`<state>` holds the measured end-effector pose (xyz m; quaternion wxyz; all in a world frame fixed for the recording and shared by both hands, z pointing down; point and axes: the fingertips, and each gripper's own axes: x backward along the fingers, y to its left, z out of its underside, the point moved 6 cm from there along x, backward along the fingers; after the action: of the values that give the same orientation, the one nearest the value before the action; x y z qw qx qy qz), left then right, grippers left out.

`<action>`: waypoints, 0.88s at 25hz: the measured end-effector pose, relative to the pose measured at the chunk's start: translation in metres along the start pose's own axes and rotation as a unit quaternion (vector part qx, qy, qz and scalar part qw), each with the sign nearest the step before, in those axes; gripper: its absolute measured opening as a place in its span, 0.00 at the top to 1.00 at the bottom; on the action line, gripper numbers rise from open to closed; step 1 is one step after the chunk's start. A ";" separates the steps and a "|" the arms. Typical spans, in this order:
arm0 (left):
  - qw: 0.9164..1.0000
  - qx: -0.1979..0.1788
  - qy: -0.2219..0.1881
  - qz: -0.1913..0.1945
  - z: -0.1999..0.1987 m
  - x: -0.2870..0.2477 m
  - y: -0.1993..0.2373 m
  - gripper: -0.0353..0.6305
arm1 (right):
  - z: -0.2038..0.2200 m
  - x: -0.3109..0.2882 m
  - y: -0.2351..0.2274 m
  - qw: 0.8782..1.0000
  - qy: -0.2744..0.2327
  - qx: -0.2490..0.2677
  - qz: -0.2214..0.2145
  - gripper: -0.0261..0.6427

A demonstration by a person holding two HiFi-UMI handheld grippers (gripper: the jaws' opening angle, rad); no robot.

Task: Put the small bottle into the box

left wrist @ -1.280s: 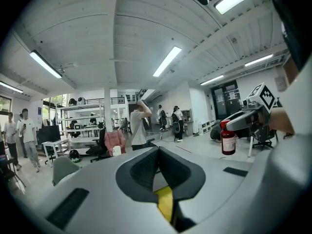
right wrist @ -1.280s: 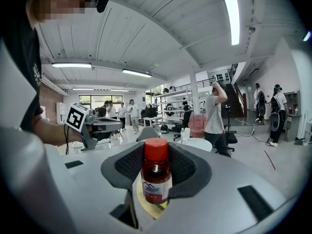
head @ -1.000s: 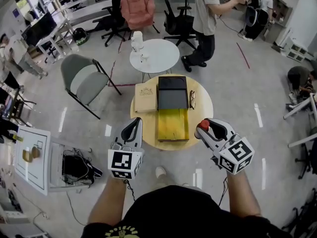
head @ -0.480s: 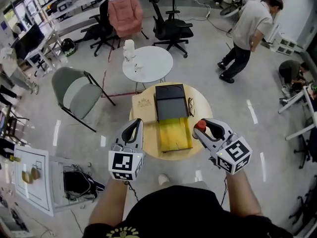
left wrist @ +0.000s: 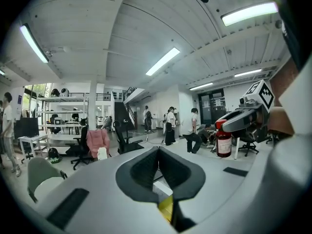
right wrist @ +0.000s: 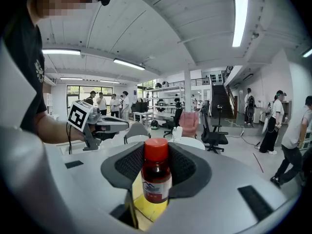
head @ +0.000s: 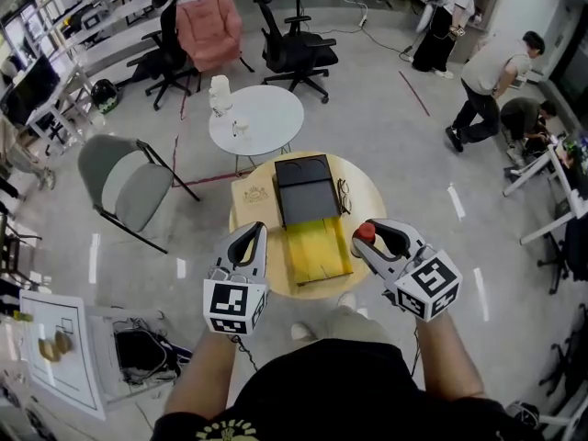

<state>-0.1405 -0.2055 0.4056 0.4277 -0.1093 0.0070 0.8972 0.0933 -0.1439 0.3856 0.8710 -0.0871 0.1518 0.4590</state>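
My right tool [head: 369,243] clamps the small bottle [right wrist: 156,174] upright between its jaws, just right of the box [head: 317,246], while my left tool [left wrist: 158,164] sits pressed together, empty.

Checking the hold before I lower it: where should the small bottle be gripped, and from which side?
Grip the small bottle on its round body just under the red cap, coming from the side with it upright, as the right gripper holds it now. The narrow body fits between the jaws, and the base hangs free to enter the box first.
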 end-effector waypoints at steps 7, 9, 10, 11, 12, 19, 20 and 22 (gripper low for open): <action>1.000 0.000 -0.001 -0.011 -0.006 -0.010 0.008 0.92 | -0.006 -0.012 -0.007 1.000 0.000 0.005 -0.017 0.72; 1.000 0.001 -0.002 -0.015 -0.007 -0.015 0.009 0.92 | -0.009 -0.016 -0.011 1.000 0.001 0.009 -0.023 0.72; 1.000 0.001 -0.003 -0.017 -0.008 -0.017 0.009 0.92 | -0.010 -0.018 -0.013 1.000 0.002 0.010 -0.026 0.72; 1.000 0.001 -0.003 -0.019 -0.009 -0.019 0.010 0.92 | -0.010 -0.021 -0.015 0.999 0.004 0.011 -0.030 0.72; 1.000 0.001 -0.002 -0.022 -0.010 -0.022 0.010 0.92 | -0.010 -0.024 -0.018 0.999 0.006 0.011 -0.033 0.72; 0.999 0.004 0.011 -0.042 -0.006 -0.035 0.016 0.92 | 0.005 -0.049 -0.035 0.998 0.026 -0.004 -0.064 0.72; 0.999 0.006 0.012 -0.046 -0.006 -0.037 0.018 0.92 | 0.008 -0.053 -0.037 0.997 0.030 -0.004 -0.067 0.72; 0.998 0.008 0.013 -0.053 -0.006 -0.041 0.020 0.92 | 0.015 -0.059 -0.040 0.996 0.039 -0.004 -0.074 0.72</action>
<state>-0.1300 -0.2503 0.4066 0.4753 -0.1173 0.0141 0.8719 0.0977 -0.2075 0.4200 0.8957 -0.1198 0.1769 0.3899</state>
